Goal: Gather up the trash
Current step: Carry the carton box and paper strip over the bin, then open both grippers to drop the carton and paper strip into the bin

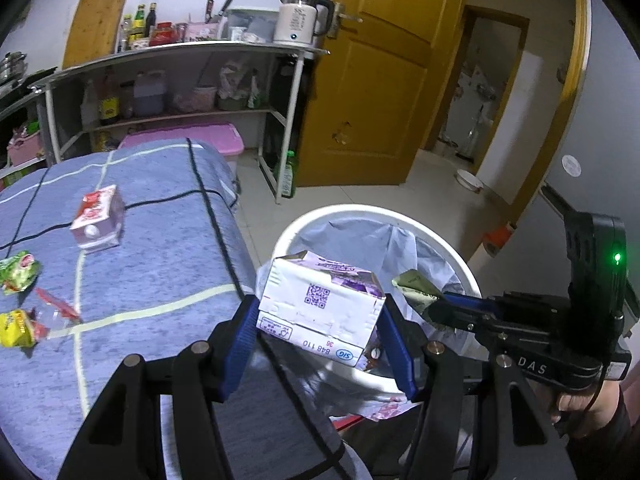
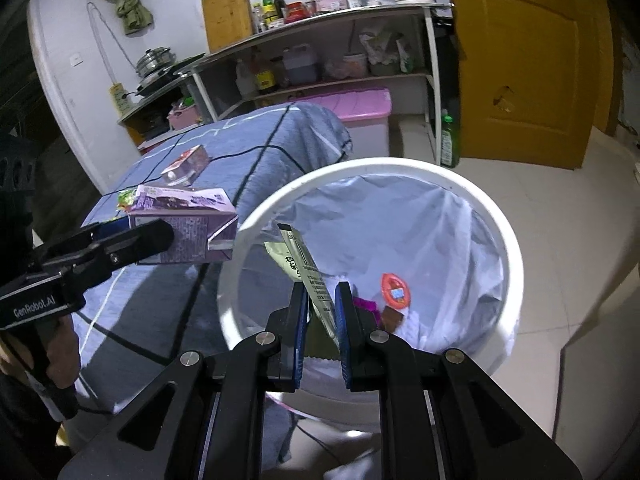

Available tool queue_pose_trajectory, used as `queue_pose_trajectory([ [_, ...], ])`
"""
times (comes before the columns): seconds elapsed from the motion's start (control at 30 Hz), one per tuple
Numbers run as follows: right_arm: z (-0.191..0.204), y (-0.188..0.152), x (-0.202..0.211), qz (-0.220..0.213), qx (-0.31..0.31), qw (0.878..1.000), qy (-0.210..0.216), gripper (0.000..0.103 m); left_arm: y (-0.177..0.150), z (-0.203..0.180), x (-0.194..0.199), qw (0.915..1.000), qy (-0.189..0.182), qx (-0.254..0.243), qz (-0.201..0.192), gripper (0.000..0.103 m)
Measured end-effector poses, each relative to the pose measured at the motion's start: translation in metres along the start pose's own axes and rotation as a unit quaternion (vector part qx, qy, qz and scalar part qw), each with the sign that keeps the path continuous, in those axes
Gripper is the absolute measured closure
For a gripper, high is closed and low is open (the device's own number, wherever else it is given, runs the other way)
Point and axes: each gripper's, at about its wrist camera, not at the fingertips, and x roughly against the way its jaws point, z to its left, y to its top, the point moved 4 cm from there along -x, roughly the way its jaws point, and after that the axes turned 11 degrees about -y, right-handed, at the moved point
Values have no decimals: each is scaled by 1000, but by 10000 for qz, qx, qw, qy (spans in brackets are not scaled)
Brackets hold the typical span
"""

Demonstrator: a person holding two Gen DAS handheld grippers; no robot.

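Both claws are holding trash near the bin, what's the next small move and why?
Probably open the right claw first: its olive sachet already hangs over the lined white bin, so it should drop in. The left claw grips the purple carton at the bin's near rim, so it likely needs to move further over.

A: Where's the purple-and-white carton (image 1: 320, 304)?
B: Clamped between the blue pads of the left gripper (image 1: 318, 336), bottom panel facing the camera, printed "848 110" and a QR code. It hangs at the near rim of the white bin (image 2: 400, 168), partly over the blue cloth's edge.

A: And the olive sachet (image 2: 310, 276)?
B: Flat, printed, tilted on edge, pinched by the right gripper (image 2: 322, 308) above the bin's opening.

A: Inside the bin?
B: A pale liner (image 2: 400, 216) with an orange wrapper (image 2: 394, 290) and other scraps at the bottom.

A: Left on the cloth?
B: 1 pink-and-red carton (image 1: 98, 216) on its side, a green wrapper (image 1: 20, 272), a yellow wrapper (image 1: 18, 326), a clear red-edged wrapper (image 1: 56, 306).
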Motion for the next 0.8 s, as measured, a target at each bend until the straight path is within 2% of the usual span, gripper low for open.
queue_pose_trajectory([
  [0.4,-21,-3,-16,249,-276,9993,-85,88,-5,-10,-32,9991,-231,-95,355,41],
  [0.57,-24,-4,-19,292,-295,9990,-169,87,-7,-12,-36,9987,-275,-113,411,41],
  [0.8,-24,-3,-16,240,-345,9990,-159,80,-7,-11,-34,9988,-271,-131,384,41],
])
